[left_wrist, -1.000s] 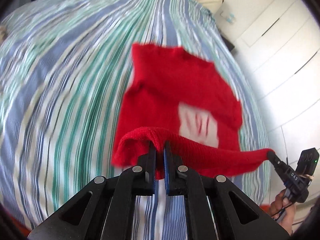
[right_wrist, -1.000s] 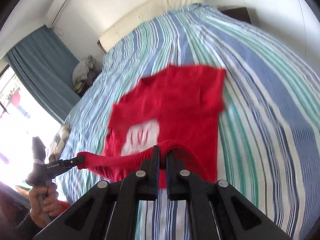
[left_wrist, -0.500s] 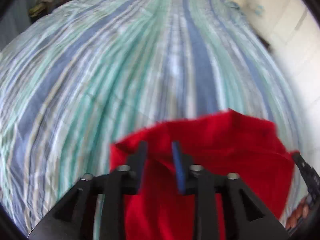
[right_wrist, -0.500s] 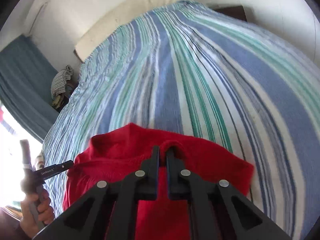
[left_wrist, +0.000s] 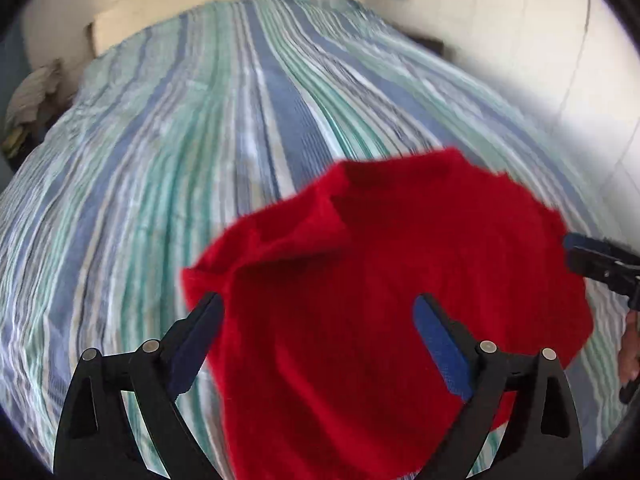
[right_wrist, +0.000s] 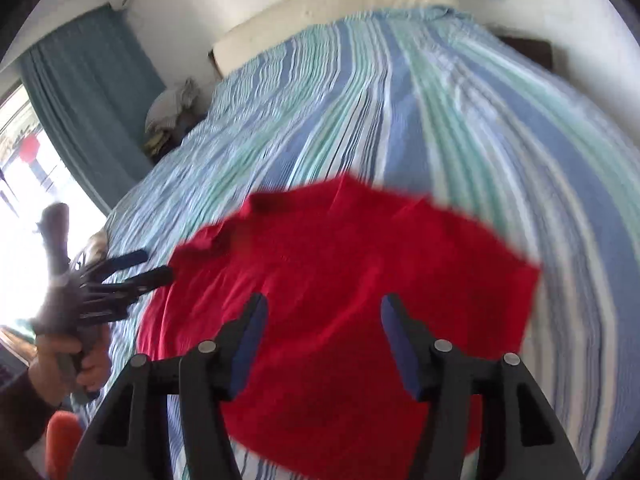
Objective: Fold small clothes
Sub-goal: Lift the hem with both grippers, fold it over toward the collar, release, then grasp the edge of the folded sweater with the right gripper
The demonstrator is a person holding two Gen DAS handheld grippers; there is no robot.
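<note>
Between the spreading jaws of the left gripper, low in its frame, lies only the red garment, untouched by either pad. Likewise the right gripper is opening above the same garment, gripping nothing. Beyond, the cloth rests bunched on the striped bedspread, which fills the upper frame up to the cream headboard.

The garment was spread on the bedspread in the lower centre of both views. The headboard was seen at the top of the frame, behind the bed. A curtain was placed at the upper left of the right wrist view, with a heap of cloth beside it.
</note>
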